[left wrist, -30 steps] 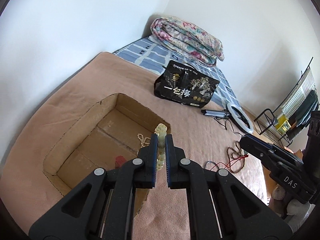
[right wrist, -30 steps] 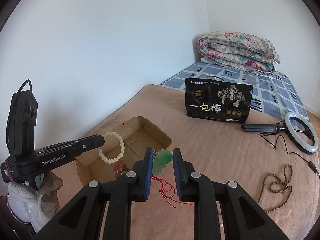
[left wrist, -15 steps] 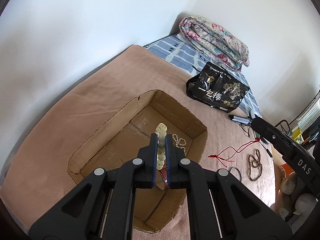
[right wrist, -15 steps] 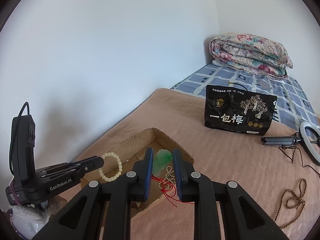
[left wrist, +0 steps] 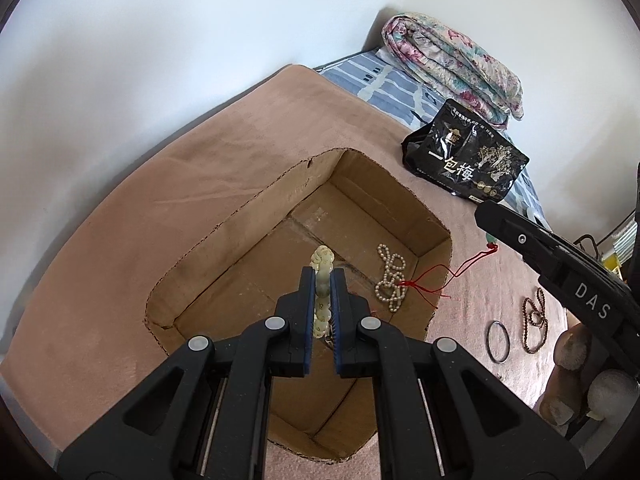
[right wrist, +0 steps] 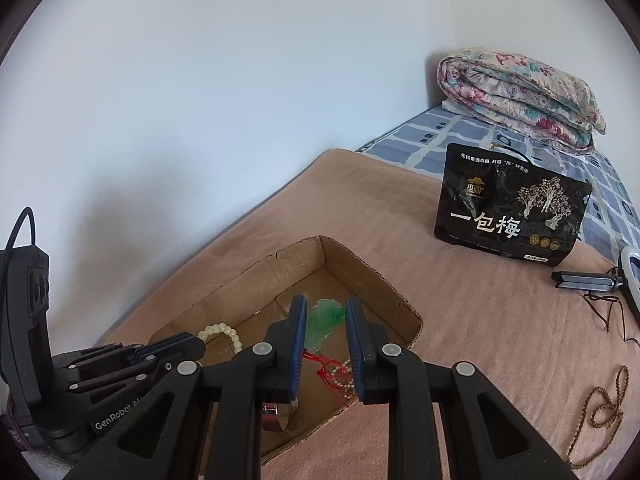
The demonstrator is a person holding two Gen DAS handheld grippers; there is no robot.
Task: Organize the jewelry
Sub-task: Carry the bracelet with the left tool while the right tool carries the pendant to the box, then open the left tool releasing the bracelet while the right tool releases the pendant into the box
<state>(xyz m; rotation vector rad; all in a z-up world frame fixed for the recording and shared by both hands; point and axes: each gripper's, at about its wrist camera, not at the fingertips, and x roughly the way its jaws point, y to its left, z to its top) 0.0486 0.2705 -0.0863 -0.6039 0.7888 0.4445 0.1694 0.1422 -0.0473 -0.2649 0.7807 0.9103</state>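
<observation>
An open cardboard box (left wrist: 256,216) sits on the tan blanket; it also shows in the right wrist view (right wrist: 360,264). My left gripper (left wrist: 323,280) is shut on a pale bead bracelet (left wrist: 322,260) and holds it over the box; the bracelet also shows in the right wrist view (right wrist: 224,330). My right gripper (right wrist: 326,312) is shut on a green jade pendant (right wrist: 326,318) above the box, its red cord (right wrist: 324,368) hanging down. A pearl necklace (left wrist: 390,280) lies inside the box.
A brown bead string (left wrist: 534,320) and a dark bangle (left wrist: 498,340) lie on the blanket right of the box. A black snack bag (right wrist: 512,212), a folded floral quilt (right wrist: 520,92) and a ring light (right wrist: 628,276) are farther back. A red item (right wrist: 276,416) lies in the box.
Both grippers have moved over the box with their pieces. The jade pendant's red cord now hangs into the box by the pearl necklace.
</observation>
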